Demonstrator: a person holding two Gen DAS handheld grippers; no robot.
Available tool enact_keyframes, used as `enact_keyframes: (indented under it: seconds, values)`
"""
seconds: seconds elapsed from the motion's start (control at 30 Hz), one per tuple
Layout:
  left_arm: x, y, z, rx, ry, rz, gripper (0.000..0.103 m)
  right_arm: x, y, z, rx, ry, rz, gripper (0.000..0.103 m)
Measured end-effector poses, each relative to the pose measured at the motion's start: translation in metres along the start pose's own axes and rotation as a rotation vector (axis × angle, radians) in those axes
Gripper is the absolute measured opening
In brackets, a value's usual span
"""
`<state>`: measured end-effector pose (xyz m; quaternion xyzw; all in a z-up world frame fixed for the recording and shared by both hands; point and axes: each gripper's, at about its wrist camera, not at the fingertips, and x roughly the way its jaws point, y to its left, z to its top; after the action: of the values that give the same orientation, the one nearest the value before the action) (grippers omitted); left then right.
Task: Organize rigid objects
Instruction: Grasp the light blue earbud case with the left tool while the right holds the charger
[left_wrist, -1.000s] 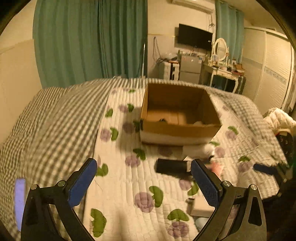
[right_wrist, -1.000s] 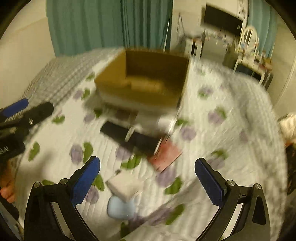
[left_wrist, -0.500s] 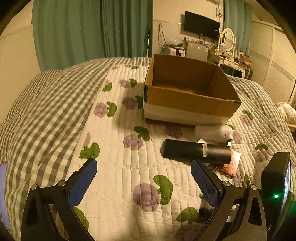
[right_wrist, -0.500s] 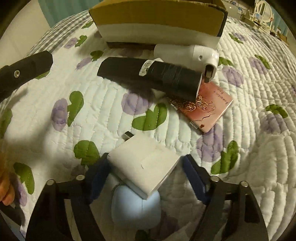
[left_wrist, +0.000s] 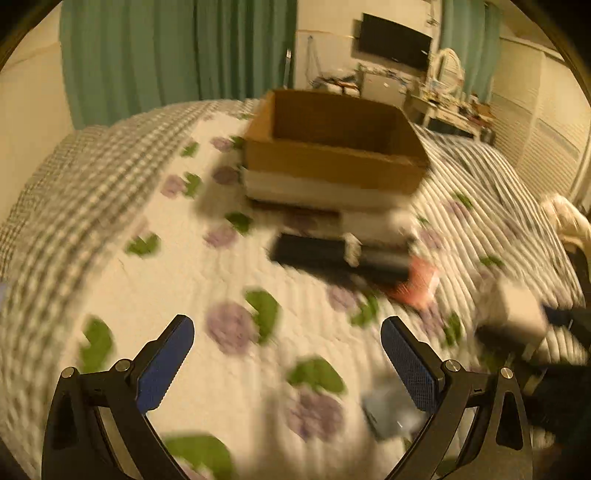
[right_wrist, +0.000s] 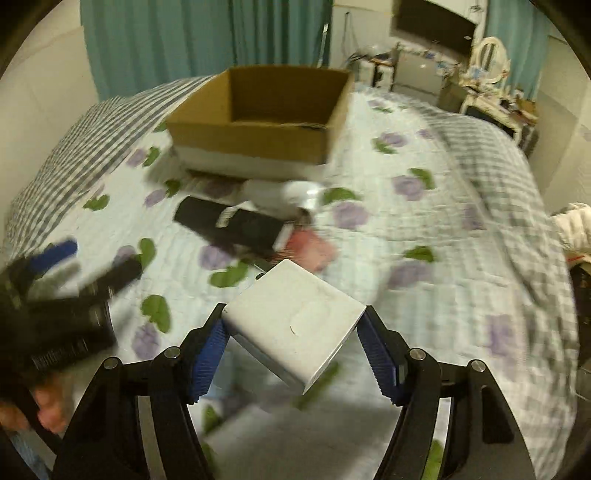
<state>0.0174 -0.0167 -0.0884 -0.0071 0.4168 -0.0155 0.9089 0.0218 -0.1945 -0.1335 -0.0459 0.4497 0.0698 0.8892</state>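
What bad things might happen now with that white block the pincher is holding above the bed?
1. The white block sits cornerwise between the right hand-held gripper's pads, so it might twist or slip out onto the quilt.
2. On the way to the cardboard box it passes over the black tube and white bottle; carried low, it could knock them.
3. The left hand-held gripper is close by, so the two may bump.
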Motion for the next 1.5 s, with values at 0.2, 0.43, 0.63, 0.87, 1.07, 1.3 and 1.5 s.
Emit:
enact_keyframes:
  seconds: [0.2,0.43,0.63,0.87,1.07,1.3,1.5]
  values:
    - [0.006,-0.042,-0.041,0.109,0.082,-0.029,0.1,-0.011,-0.025,-0.012,0.042,-0.006,-0.018,0.07]
    - [0.017,-0.071,-0.069,0.212,0.142,-0.098,0.077,-0.012,-0.026,-0.017,0.05,-0.008,-0.015,0.07]
    - [0.027,-0.079,-0.069,0.249,0.131,-0.078,0.06,-0.007,-0.029,-0.018,0.069,0.002,-0.013,0.07]
    - [0.019,-0.073,-0.062,0.239,0.112,-0.094,0.048,-0.01,-0.027,-0.017,0.059,-0.005,-0.017,0.07]
    - [0.002,-0.076,-0.055,0.261,0.067,-0.106,0.046,-0.02,-0.026,-0.015,0.058,-0.034,-0.012,0.07]
    - [-0.018,-0.07,-0.009,0.251,0.012,-0.115,0.007,-0.044,-0.024,0.011,0.037,-0.127,-0.013,0.07]
    - [0.005,-0.053,-0.01,0.2,0.083,-0.155,0.006,-0.045,-0.027,0.026,0.044,-0.16,-0.004,0.07]
